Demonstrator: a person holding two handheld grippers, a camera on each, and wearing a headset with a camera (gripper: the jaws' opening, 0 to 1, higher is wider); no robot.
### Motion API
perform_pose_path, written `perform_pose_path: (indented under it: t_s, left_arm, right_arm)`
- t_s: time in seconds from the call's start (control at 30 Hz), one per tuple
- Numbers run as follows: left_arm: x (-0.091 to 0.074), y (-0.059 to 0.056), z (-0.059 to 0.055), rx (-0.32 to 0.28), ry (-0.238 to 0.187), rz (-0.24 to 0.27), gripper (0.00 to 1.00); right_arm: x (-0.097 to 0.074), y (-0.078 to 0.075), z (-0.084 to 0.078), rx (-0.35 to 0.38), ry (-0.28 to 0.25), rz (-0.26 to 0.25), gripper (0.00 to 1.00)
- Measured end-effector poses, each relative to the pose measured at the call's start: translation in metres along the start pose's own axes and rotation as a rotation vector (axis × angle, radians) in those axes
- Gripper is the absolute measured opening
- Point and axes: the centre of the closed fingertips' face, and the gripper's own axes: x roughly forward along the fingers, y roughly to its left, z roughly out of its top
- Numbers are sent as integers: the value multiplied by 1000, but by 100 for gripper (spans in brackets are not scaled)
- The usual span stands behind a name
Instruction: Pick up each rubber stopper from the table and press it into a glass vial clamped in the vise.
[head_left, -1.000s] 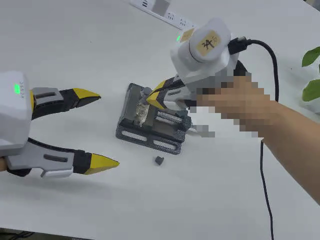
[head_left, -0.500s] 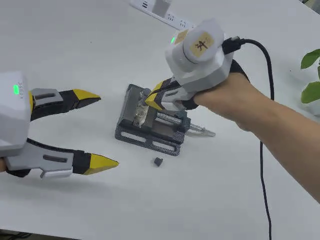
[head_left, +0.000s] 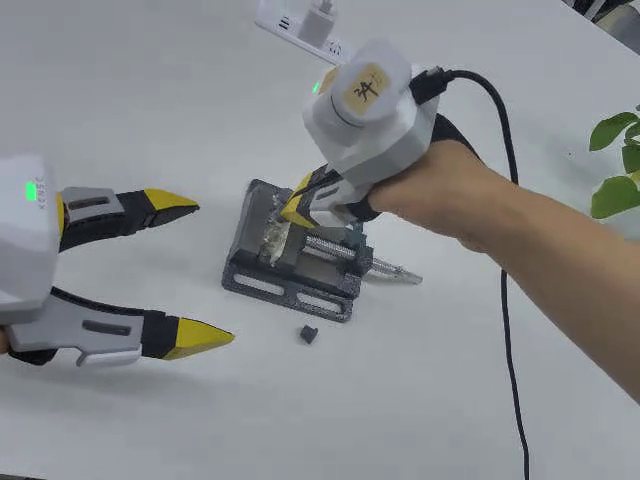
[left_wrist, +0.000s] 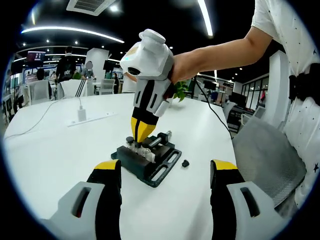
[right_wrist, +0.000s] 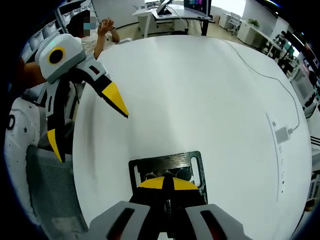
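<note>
Bright overhead light, soft shadows, sharp (fisheye-warped edges)

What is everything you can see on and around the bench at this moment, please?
table: one, white, under everything
vise: one, dark grey, mid-table
glass vials: count unclear, clear, clamped in the vise
rubber stopper: one loose, dark, on the table at the vise's near side
power strip: one, white, far edge, with a plug in it
cable: one, black, trailing from the right gripper
plant: one, green, right edge
left gripper: white, yellow-tipped, open, left of the vise
right gripper: same colours, shut, tips down on the vise top
</note>
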Motion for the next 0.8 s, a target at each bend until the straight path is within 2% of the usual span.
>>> perform_pose_path:
  t_s: [0.2, 0.37, 0.7, 0.77, 0.8]
  left_arm:
    - [0, 1, -1, 2, 1, 2, 71]
    - [-1, 2, -2, 0, -2, 6, 71]
    - [-1, 4, -2, -2, -7, 14, 70]
    - [-2, 4, -2, -2, -9, 17, 70]
    - [-2, 5, -2, -3, -8, 17, 70]
  right_arm:
    - [1, 1, -1, -12, 16, 3, 0]
    - [2, 1, -3, 11, 14, 22, 0]
    - [3, 6, -4, -58, 55, 7, 0]
    - [4, 5, -4, -108, 77, -10, 0]
    - [6, 4, -4, -103, 83, -11, 0]
